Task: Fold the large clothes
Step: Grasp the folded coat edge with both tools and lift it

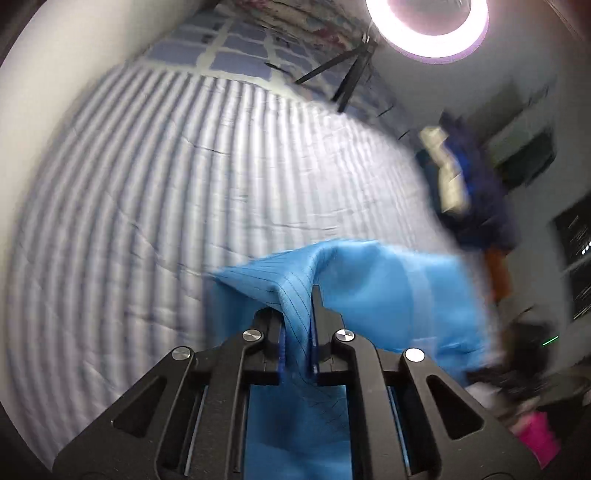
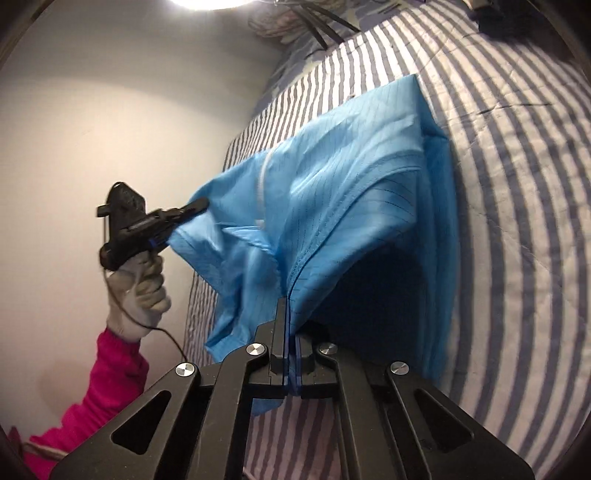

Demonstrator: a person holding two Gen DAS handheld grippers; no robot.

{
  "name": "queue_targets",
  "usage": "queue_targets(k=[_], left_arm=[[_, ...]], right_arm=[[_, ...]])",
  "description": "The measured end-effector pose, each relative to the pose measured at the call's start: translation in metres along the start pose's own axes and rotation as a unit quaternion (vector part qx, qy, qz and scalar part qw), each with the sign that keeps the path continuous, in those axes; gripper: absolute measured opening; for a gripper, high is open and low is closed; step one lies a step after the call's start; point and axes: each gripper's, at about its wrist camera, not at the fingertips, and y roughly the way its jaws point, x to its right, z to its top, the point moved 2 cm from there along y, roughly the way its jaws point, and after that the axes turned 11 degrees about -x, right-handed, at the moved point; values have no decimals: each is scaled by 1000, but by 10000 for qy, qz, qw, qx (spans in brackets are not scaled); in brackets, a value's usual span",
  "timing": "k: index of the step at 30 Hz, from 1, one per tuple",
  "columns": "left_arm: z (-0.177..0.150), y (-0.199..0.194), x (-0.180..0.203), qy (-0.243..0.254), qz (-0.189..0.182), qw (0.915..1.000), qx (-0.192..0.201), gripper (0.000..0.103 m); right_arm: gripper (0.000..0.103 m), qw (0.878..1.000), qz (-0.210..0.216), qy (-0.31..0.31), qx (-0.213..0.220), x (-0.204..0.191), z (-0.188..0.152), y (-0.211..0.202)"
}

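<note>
A light blue garment (image 2: 351, 192) with thin dark pinstripes lies partly on the striped bed, its near edge lifted off the cover. My right gripper (image 2: 290, 317) is shut on a seamed edge of it, the cloth pinched between the pads. In the right wrist view my left gripper (image 2: 192, 210), held by a white-gloved hand (image 2: 142, 291) with a pink sleeve, grips another corner of the same cloth at the left. In the left wrist view the left gripper (image 1: 297, 299) is shut on a bunched fold of the blue garment (image 1: 388, 295).
A quilted bed cover (image 2: 517, 221) with blue and white stripes fills most of both views. A ring light (image 1: 428, 26) on a black tripod stands at the bed's far end. A pile of dark blue clothing (image 1: 476, 192) lies at the right. A plain wall (image 2: 110, 110) borders the bed.
</note>
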Motion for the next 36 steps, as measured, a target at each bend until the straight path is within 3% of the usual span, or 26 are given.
queue_targets(k=[2, 4, 7, 11, 13, 15, 20, 21, 22, 23, 29, 30, 32, 33, 36], left_arm=[[-1, 20, -7, 77, 219, 9994, -262, 8], [-4, 38, -11, -15, 161, 9988, -461, 11], [-11, 35, -19, -359, -114, 9984, -427, 44], [-28, 6, -39, -869, -884, 9921, -170, 48], [-39, -3, -46, -1025, -1190, 9874, -170, 50], [-49, -7, -51, -1103, -1239, 9860, -189, 50], [-50, 1, -57, -1411, -1401, 9800, -41, 50], [-53, 0, -61, -1419, -1436, 9794, -34, 47], [-55, 1, -63, -1422, -1466, 9789, -37, 27], [-55, 5, -62, -1431, -1425, 9794, -96, 4], [-74, -5, -36, -1160, -1670, 9791, -102, 3], [-77, -5, -33, -1098, -1586, 9812, -111, 3], [-85, 8, -33, -928, -956, 9908, -254, 3], [-86, 16, -35, -956, -872, 9911, -326, 3], [-90, 30, -49, -1405, -1264, 9812, -393, 3]], right_arm=[[1, 9995, -173, 262, -31, 16, 1, 3], [1, 9982, -343, 458, -165, 30, -1, 14], [2, 9972, -604, 403, -186, 33, -4, 16], [6, 9991, -315, 299, -22, 30, -1, -5], [17, 9995, -134, 285, 23, 30, -3, -12], [39, 9996, -18, 269, 62, 30, -5, -15], [39, 9996, 21, 287, -3, 30, 8, 2], [33, 9996, 21, 263, -34, 29, 11, 6], [22, 9997, 24, 240, -53, 27, 13, 10], [2, 9997, 73, 209, -105, 24, 14, 12], [1, 9997, 200, -78, -93, -4, 4, -31], [1, 9998, 121, -152, -99, -6, 1, -37], [1, 9995, -209, -187, -176, -3, -5, -35], [1, 9989, -374, -151, -235, 2, -5, -33], [4, 9951, -905, -141, -363, 17, -8, -21]])
